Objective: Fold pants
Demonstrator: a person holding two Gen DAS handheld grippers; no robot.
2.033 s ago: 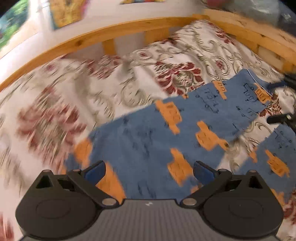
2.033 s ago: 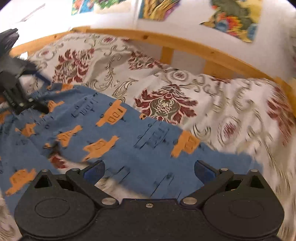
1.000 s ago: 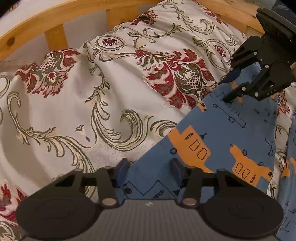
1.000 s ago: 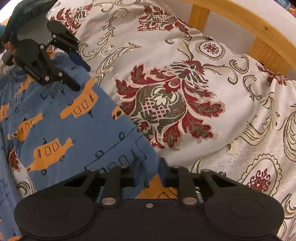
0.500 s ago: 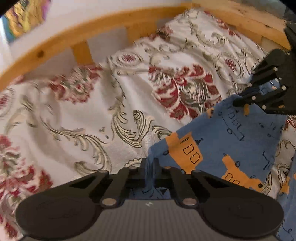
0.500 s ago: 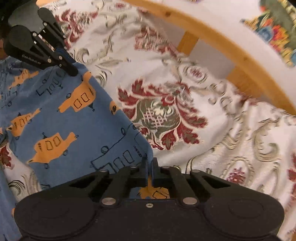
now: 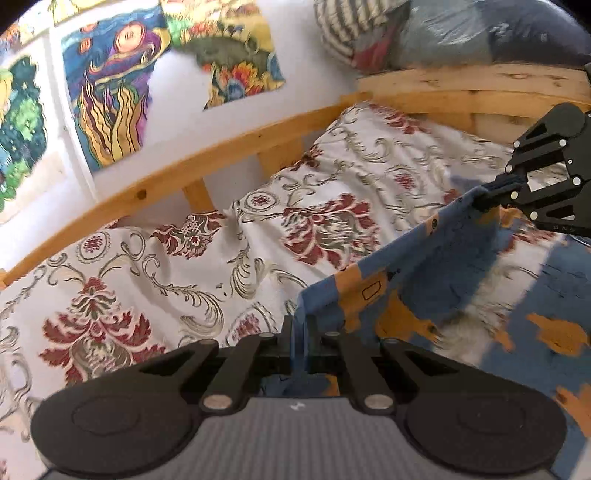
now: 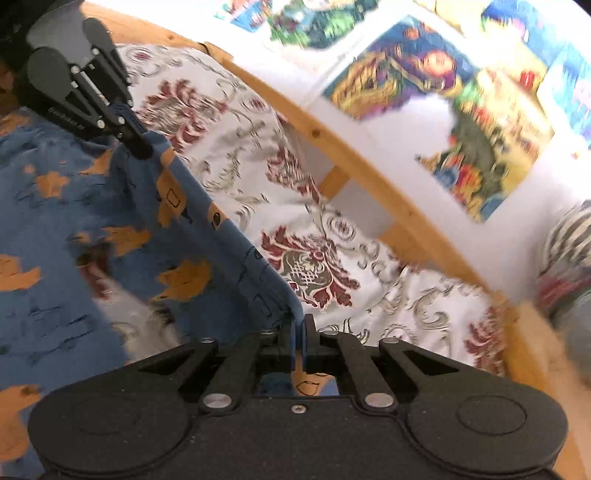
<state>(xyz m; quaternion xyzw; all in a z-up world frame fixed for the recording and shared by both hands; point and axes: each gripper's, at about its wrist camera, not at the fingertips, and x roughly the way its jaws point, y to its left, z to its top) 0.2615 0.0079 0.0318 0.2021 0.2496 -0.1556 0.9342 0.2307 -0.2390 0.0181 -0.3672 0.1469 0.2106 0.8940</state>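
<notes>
Blue pants [image 7: 424, 269] with orange print lie partly on a floral bedspread [image 7: 166, 258]. My left gripper [image 7: 300, 328] is shut on one corner of a pant leg's edge. My right gripper [image 8: 297, 328] is shut on the other corner. The edge is stretched taut between them and lifted off the bed. The right gripper also shows in the left wrist view [image 7: 484, 197] at the far right, and the left gripper shows in the right wrist view [image 8: 142, 147] at the upper left. The rest of the pants [image 8: 66, 229] hangs and lies below.
A wooden bed rail [image 7: 207, 155] runs along the far side, against a white wall with colourful pictures [image 7: 110, 85]. Striped and blue bedding [image 7: 443, 29] is piled at the bed's end behind a wooden board [image 7: 472, 81].
Both grippers closed on the pant leg's edge and have lifted it off the bedspread. The views have tilted up, so the wall and pictures now show.
</notes>
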